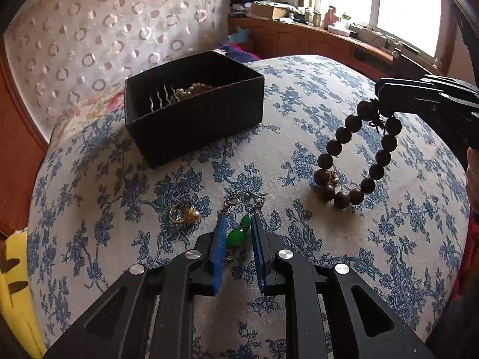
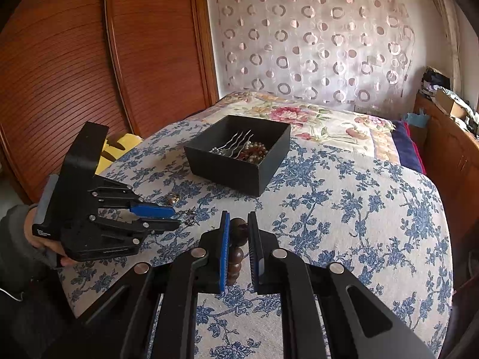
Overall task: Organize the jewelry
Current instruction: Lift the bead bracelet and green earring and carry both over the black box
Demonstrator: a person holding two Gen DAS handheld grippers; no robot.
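A black open box (image 1: 191,113) on the bed holds a wavy hair comb and beads; it also shows in the right wrist view (image 2: 239,152). My left gripper (image 1: 238,221) is low over a green bead earring (image 1: 236,233), jaws around it with a gap left. A gold pearl ring (image 1: 182,213) lies to its left. My right gripper (image 2: 238,220) is shut on a dark wooden bead bracelet (image 2: 238,233), which hangs from it in the left wrist view (image 1: 356,155), its lowest beads at the bedspread.
The blue floral bedspread (image 1: 329,239) covers the bed. A yellow cloth (image 1: 15,287) lies at the left edge. A wooden wardrobe (image 2: 74,59) stands left, a cluttered wooden cabinet (image 1: 314,33) by the window.
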